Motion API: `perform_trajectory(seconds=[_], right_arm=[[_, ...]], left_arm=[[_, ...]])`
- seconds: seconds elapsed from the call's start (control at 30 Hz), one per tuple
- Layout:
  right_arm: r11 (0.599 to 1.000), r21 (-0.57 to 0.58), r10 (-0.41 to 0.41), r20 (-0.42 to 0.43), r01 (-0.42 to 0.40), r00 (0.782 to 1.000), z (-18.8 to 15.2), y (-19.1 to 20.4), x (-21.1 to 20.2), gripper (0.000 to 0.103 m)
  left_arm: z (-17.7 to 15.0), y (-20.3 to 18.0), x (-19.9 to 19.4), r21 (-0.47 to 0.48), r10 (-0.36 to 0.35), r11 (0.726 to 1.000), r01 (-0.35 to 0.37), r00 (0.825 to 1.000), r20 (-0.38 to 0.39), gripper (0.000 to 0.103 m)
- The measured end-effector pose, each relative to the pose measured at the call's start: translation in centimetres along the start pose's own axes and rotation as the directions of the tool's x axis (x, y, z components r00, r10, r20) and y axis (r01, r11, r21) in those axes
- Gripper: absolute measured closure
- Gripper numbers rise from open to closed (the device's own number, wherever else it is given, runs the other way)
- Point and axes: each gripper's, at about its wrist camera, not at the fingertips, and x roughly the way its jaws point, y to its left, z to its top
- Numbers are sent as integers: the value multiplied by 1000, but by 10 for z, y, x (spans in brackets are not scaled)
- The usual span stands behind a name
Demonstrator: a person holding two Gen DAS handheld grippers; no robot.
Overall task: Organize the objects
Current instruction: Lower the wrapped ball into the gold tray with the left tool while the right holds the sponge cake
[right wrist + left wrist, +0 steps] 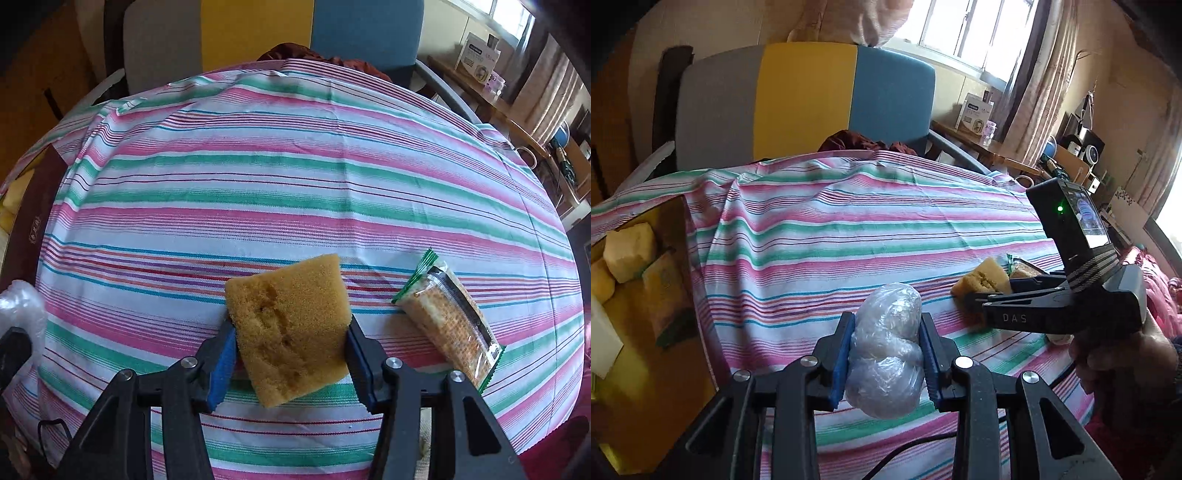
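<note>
At nine o'clock from our left gripper point(886, 354), clamped on the crumpled clear plastic bundle point(886, 347), sits the yellow box point(639, 332); our right gripper point(290, 350) pinches the square tan sponge point(291, 325).

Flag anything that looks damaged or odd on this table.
The yellow sponge between the right claw pads has gouged, torn-looking dents across its face. The wrapped cracker pack beside it lies askew to the cloth's stripes. Nothing is spilled.
</note>
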Motion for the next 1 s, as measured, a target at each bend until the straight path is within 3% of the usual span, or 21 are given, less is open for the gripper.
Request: perform_trajectory(seconds=[0.2,0.4,0.77,1.0], right_arm=[[999,-27,-30,-15,29,999,-3,5,5,49],[998,-39,-50,-7,50,999,-2,10,6,49],[997,-52,-63,-2,63,998,-5,11,5,49],[996,-60,-71,1,71,998,-5,11,7,49]], left_arm=[[-5,29,-39,-30,40,999,-38,998,40,69],[-14,89,-83,-132,136,983,-125,987,80,69],[-61,191,-124,-297,367,889,-348,930,9,69],[-76,208,-115,-296,410,866,-404,911,-45,67]])
